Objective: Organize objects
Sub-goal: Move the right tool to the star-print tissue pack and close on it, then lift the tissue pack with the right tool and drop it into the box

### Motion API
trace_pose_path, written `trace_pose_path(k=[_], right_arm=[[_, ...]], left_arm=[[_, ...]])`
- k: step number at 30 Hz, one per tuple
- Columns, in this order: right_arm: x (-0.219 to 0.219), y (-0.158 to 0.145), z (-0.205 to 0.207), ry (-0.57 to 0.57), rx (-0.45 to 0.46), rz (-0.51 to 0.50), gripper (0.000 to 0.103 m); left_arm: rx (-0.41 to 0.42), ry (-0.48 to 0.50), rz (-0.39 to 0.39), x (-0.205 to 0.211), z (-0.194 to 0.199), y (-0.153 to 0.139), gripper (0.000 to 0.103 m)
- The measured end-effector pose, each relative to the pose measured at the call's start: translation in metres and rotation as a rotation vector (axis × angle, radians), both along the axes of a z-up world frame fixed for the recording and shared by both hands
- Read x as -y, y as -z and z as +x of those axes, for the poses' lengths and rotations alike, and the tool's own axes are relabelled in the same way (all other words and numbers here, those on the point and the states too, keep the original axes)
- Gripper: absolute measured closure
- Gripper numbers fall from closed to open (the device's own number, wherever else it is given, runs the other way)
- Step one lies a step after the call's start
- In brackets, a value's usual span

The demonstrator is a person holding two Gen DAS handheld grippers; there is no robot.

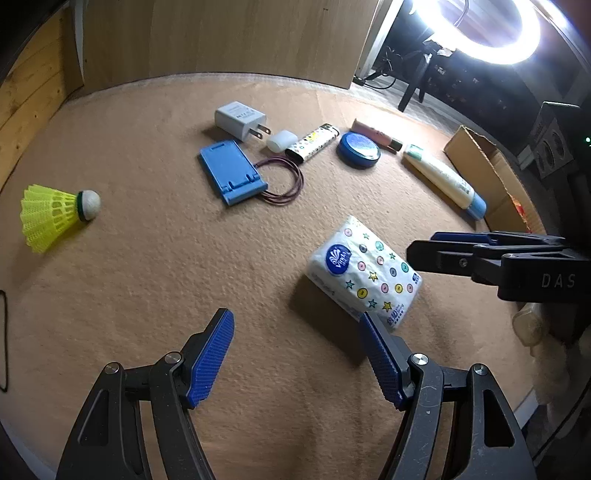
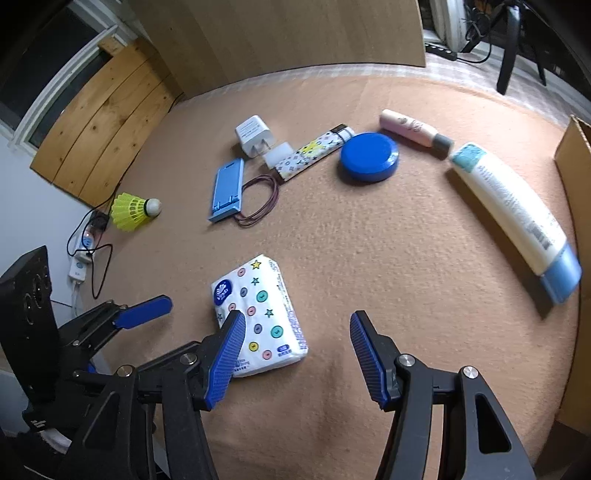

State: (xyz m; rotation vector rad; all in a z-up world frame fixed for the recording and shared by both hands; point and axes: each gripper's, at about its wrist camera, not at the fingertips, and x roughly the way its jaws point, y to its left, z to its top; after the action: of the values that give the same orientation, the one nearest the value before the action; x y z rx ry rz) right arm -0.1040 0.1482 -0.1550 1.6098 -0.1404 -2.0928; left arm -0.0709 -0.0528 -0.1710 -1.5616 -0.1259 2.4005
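A tissue pack point(image 1: 364, 266), white with coloured dots and stars, lies flat on the tan cloth. My left gripper point(image 1: 295, 315) hangs open just in front of it, its right fingertip at the pack's near corner, nothing between the pads. The right gripper point(image 2: 295, 315) is open too, and its left fingertip overlaps the tissue pack point(image 2: 258, 314) in its own view. From the left wrist view, the right gripper point(image 1: 424, 245) shows side-on at the pack's right edge. Further back lie a yellow shuttlecock point(image 1: 55, 216), blue phone stand point(image 1: 231, 171), white charger point(image 1: 240, 120), patterned lighter point(image 1: 314, 142) and blue tin point(image 1: 358, 149).
A white tube with a blue cap point(image 2: 513, 214) lies beside a cardboard box point(image 2: 576, 192) on the right. A pink tube point(image 2: 410, 129), a small white case point(image 2: 277, 155) and maroon hair ties point(image 2: 258, 203) lie among the far objects. A ring light point(image 1: 487, 29) glares at the top right.
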Motion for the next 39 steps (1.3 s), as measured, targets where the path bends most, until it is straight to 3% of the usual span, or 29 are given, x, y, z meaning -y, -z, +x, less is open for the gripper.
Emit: trace_pose_path(k=[15, 19, 25, 39], right_arm=[[0.006, 0.015, -0.007, -0.011, 0.079, -0.079, 0.049], [0.011, 0.021, -0.009, -0.021, 0.1, -0.092, 0.057], [0.02, 0.028, -0.009, -0.056, 0.128, -0.112, 0.064], [-0.002, 0.019, -0.003, -0.03, 0.125, -0.126, 0.067]], left_arm=[[0.059, 0.043, 0.106, -0.016, -0.007, 0.013, 0.03], [0.068, 0.05, 0.13, -0.018, -0.01, 0.015, 0.031], [0.08, 0.088, 0.159, -0.028, -0.014, 0.015, 0.042], [0.078, 0.104, 0.144, -0.051, -0.018, 0.008, 0.045]])
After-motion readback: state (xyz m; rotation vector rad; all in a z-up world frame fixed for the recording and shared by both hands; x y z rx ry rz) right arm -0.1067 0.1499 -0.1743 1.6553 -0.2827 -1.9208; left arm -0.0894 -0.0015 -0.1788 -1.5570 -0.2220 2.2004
